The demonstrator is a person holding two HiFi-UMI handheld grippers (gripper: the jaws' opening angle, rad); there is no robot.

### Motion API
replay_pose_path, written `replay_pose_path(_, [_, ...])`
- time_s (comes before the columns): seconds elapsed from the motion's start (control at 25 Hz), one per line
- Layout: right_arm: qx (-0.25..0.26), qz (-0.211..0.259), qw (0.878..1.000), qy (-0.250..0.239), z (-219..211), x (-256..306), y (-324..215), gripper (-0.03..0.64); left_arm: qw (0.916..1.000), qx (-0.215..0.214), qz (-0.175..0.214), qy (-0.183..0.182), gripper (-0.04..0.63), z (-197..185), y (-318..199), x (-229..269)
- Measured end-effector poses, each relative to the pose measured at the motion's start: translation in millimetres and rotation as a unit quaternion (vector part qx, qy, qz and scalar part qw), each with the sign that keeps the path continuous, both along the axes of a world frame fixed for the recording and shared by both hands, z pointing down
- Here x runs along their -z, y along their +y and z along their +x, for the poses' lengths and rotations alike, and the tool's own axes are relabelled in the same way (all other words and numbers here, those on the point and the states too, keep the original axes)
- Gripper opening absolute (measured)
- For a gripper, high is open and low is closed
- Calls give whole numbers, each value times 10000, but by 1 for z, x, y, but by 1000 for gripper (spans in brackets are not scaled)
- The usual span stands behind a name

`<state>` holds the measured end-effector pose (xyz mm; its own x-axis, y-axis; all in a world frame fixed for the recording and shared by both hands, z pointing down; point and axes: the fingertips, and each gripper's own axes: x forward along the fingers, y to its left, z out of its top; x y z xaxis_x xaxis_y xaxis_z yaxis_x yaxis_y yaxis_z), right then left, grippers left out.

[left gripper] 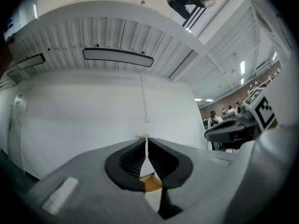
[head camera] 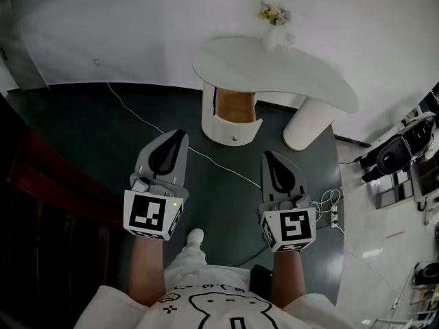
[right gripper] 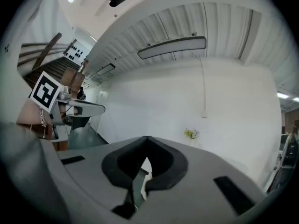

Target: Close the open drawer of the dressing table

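The drawer [head camera: 235, 112] stood pulled out of the rounded left pedestal of the white bench [head camera: 322, 88], under the bench's front edge. Its wood-coloured inside was open to view and a small knob [head camera: 235, 138] sat on its curved white front. It was well apart from both tongs, with bare dark floor [head camera: 82, 125] between. In the left gripper view, a slice of that wood colour showed low between the jaws.

The left tongs [head camera: 180, 134] were pressed together with nothing between them, and so were the right tongs [head camera: 269, 156]. Both were held out ahead of the person and pointed toward the bench.

Several things could probably go wrong. The drawer front was curved, so a closed tip pushed against it off-centre might skid sideways, or skew the drawer so that it jammed. A hard shove might shake the vase [head camera: 273, 38] of flowers [head camera: 273, 12] near the bench's back edge. A white cable [head camera: 147, 123] crossed the floor on the way in, and a power strip [head camera: 334, 216] lay to the right. A shoe [head camera: 195, 237] could have caught either one.

No brand or readable words showed. The marker cubes [head camera: 152, 214] carried only black-and-white square patterns. The person's shirt [head camera: 206, 307] bore a line drawing, with no lettering I could make out.
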<state>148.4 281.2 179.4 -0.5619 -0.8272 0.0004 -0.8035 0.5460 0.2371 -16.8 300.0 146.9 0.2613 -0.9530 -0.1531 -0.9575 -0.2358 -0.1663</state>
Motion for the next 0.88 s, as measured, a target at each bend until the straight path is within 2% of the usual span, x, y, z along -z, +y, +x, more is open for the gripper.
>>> replay_pose_path(0.2, [-142, -178, 9997, -28, -26, -11, -45, 0, 9998, -104, -155, -38, 20, -30, -47, -12])
replay_pose_path(0.44, [-425, -330, 9984, 188, -57, -22, -87, 0, 9986, -350, -378, 151, 20, -66, -101, -27])
replay_pose_path(0.88, [-955, -687, 9929, 176, -57, -46, -120, 0, 9960, -619, -563, 322, 18, -86, -147, -51])
